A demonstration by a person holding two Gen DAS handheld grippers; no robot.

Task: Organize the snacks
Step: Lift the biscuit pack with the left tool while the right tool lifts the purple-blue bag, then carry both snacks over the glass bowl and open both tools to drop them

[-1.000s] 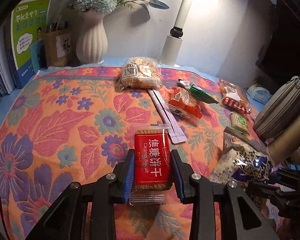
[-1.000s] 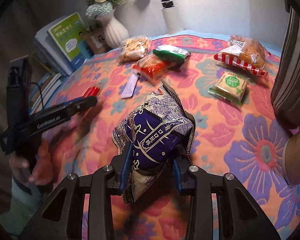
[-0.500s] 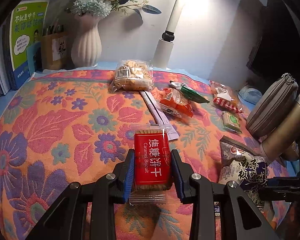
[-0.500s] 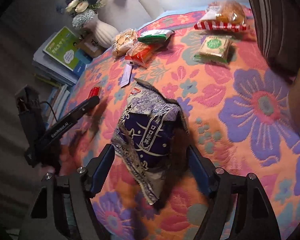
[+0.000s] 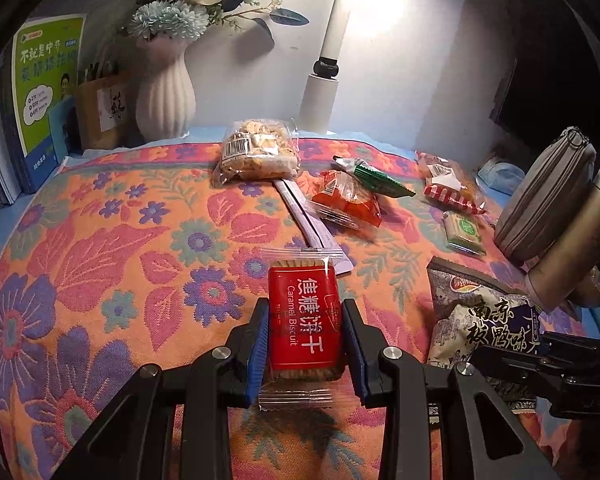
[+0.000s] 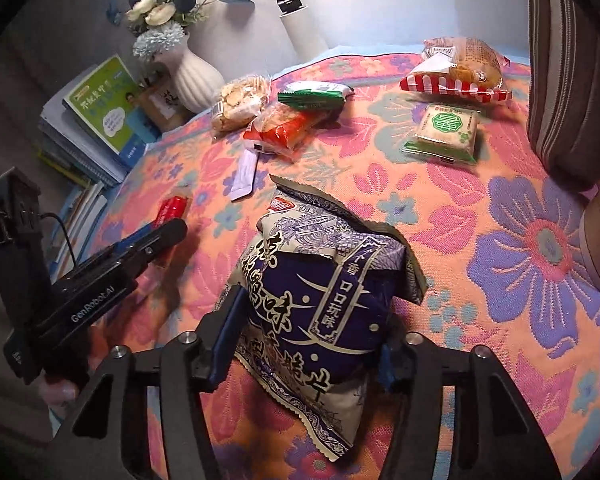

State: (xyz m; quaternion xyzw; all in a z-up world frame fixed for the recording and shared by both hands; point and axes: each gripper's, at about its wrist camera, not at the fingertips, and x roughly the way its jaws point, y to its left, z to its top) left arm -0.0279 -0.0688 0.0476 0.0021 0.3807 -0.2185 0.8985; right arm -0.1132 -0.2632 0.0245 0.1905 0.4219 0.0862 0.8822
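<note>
Floral cloth in orange, pink and purple [image 5: 80,264] covers the tabletop, lit by a white lamp stem [image 5: 328,60] against a pale wall, with a ribbed white vase of flowers [image 5: 164,88] and a green-covered book [image 5: 48,92] at the back.

Left wrist view: the left claw [image 5: 305,344] pinches a red caramel biscuit packet in clear wrap [image 5: 303,320], its blue pads pressed on both long sides just above the cloth. Beyond lie a clear bag of pale crackers [image 5: 260,152], a long lilac sachet [image 5: 312,228], an orange-red snack pack [image 5: 346,204], a green wrapper [image 5: 376,176], a red-and-white striped bread pack [image 5: 450,184] and a small green-and-white square cake [image 5: 464,232]. A grey pouch [image 5: 548,196] stands at the right edge.

Right wrist view: the right claw [image 6: 304,340], whose jaws have just been closing, grips a puffy navy-and-white crisp bag [image 6: 324,284] by its lower half, the pads pressing into both sides and the bag's torn-looking top edge pointing away. To the left, a hand [image 6: 60,380] holds the other claw, the red packet showing at its tip. The striped bread pack and the square cake lie at the far right of the cloth.
</note>
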